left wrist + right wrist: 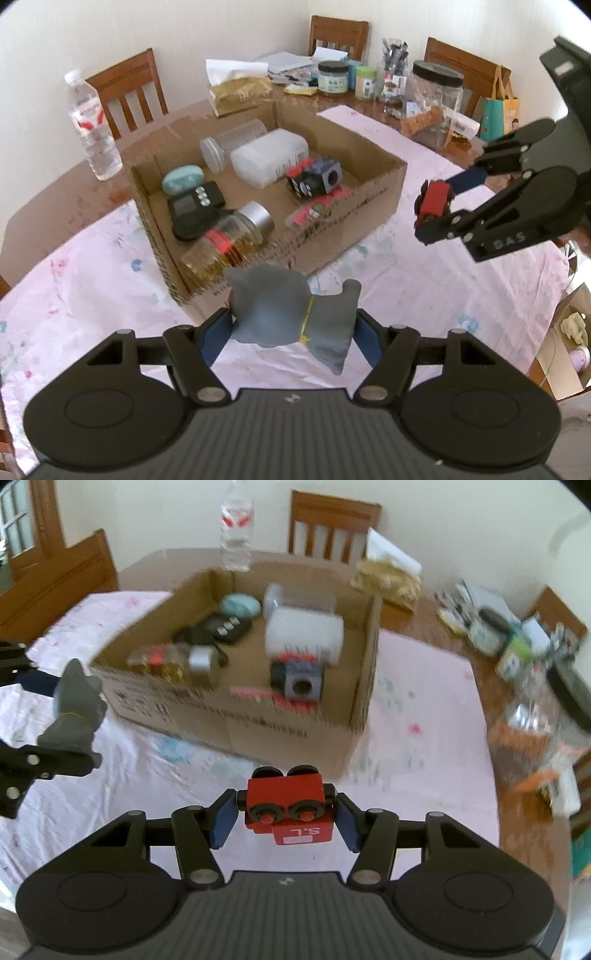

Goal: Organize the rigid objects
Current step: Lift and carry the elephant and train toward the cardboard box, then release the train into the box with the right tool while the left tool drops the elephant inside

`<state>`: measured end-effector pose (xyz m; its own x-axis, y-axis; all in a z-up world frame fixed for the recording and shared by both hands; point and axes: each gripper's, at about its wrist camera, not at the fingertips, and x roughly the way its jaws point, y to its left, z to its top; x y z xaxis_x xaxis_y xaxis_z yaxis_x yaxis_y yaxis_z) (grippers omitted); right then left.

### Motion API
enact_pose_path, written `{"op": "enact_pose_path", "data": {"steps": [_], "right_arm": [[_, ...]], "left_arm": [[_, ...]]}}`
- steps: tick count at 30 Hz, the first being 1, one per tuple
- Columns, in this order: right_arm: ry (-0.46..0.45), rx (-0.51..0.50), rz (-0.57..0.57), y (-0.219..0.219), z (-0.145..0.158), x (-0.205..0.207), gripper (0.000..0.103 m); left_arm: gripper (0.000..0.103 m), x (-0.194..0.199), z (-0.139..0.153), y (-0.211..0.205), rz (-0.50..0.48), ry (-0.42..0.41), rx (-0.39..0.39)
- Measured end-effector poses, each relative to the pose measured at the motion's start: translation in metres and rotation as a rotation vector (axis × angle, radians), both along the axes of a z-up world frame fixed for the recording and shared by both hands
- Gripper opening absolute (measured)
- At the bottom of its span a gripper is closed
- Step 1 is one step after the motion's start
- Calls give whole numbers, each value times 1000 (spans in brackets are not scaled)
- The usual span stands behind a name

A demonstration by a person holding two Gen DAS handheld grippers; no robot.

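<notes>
Left gripper (291,328): clamped on a grey figurine (284,314), blue pads pressed to both its sides. The figurine has a yellow band round its neck and is held above the pink tablecloth (74,288), just short of the near corner of the cardboard box (369,192). Seen from the right wrist camera, the same figurine (75,705) sits at the far left, beside the box's left wall.

Right gripper (286,808): clamped on a red toy car (291,805) with black wheels; the wheels face up toward the camera, so the car is turned over or on its side. White label reading "S.L" on its near face. The car hangs above the tablecloth, in front of the box's near wall (258,727), not inside it. From the left wrist camera, the right gripper (439,206) and car (436,199) are to the right of the box, apart from it.

Box contents, left wrist view: teal oval case (183,180), black timer (192,206), glass jar with silver lid (229,240) lying on its side, white plastic bottle (269,158), clear plastic jar (232,142), grey-and-black cube (317,177), pink flat pack (317,210) against the near wall.

Water bottle (92,125) stands on the bare wood table (55,177) left of the box. Right wrist view is motion-blurred; small detail there cannot be told.
</notes>
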<state>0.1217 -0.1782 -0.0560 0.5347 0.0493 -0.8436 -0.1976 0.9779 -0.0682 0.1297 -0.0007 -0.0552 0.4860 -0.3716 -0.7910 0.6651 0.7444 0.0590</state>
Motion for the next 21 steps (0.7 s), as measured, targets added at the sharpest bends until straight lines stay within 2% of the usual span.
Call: {"op": "enact_pose_path", "data": {"steps": [4,8,11,16,18,20,21], "right_arm": [[-66,-9,48,6,28,10,62],[-110,8,70,14,43,34,62],[-107,20,80,24,39,59,62],[-36,48,100,42,18,84,62],[-29,58,117,49,13,83,69],[-49,58,123,54,15,79,101],[-75,59,122,55,18,75,103]], "left_arm": [[70,2,13,5,9,-28,-5],[70,6,26,10,31,-60,-13],[70,11,34,15,52,-78,-23],[70,25,40,20,90,-107,-23],[70,31,41,22,105,-114,-19],[70,37,42,23,114,-118,-14],[70,40,42,22,115,-119,-14]]}}
